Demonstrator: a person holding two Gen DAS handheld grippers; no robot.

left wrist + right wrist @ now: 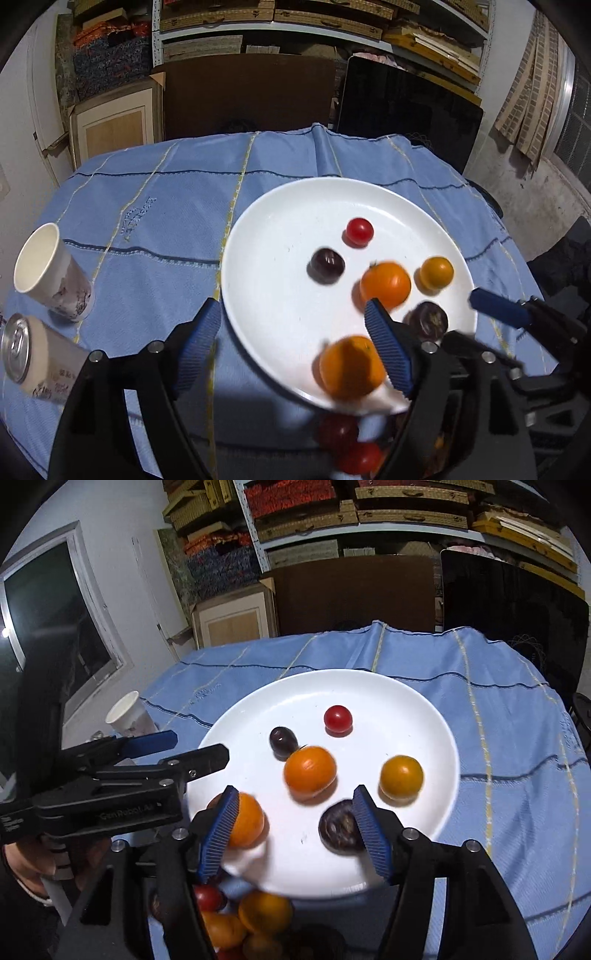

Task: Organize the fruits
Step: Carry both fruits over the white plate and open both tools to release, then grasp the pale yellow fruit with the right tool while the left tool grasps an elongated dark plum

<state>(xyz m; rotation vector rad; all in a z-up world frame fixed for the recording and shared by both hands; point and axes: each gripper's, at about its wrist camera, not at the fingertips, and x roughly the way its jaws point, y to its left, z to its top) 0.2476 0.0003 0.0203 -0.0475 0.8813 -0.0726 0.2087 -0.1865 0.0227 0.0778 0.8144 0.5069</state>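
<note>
On the white plate (424, 709) lie six small fruits: a red tomato (337, 720) at the far side, two orange ones (309, 773) mid-plate, more heaped off its near rim. Both the left gripper (291, 345) and right gripper (295, 830) gape wide, holding nothing, over the plate's near edge.
</note>
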